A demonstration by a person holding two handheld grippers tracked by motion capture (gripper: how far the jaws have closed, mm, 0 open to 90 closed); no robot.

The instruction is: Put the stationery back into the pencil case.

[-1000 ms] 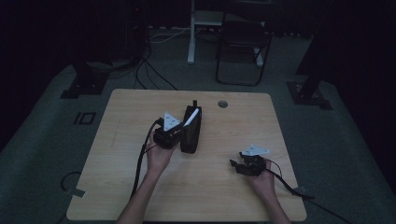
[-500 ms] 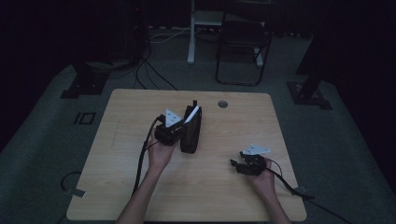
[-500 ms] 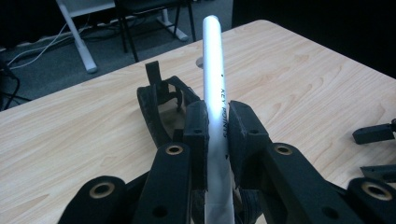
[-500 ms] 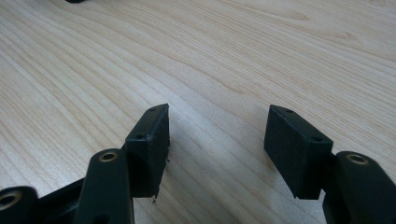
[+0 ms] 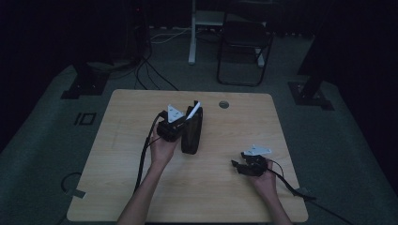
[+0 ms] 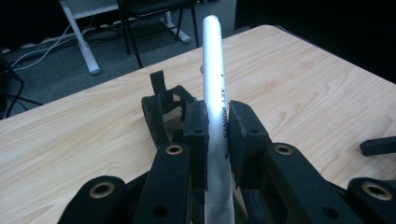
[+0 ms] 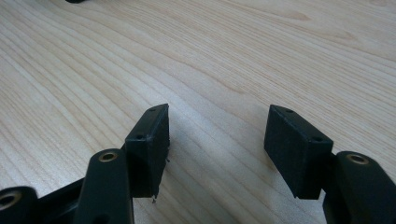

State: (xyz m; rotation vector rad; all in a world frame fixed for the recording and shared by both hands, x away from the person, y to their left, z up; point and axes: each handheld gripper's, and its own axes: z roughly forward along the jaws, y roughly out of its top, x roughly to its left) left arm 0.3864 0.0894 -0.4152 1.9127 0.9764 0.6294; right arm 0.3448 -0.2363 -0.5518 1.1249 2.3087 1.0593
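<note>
L tool (image 6: 216,140) barely shifted, clamps white tube (image 6: 214,70) upright over case (image 5: 192,131)

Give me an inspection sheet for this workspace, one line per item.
Surface: wooden table, with a round grommet hole near the far edge.
Job's things: white pen, clamped upright; black pouch lying mid-table.
Clutter: nothing seen.
Grippers: left tool shut on the pen, just over the pouch; right tool open, nothing between its jaws, low over bare wood.
Cables: one trails from each tool, left cable, right cable; more on the floor behind.
Surroundings: dark room, folding chair and stand feet beyond the table.
</note>
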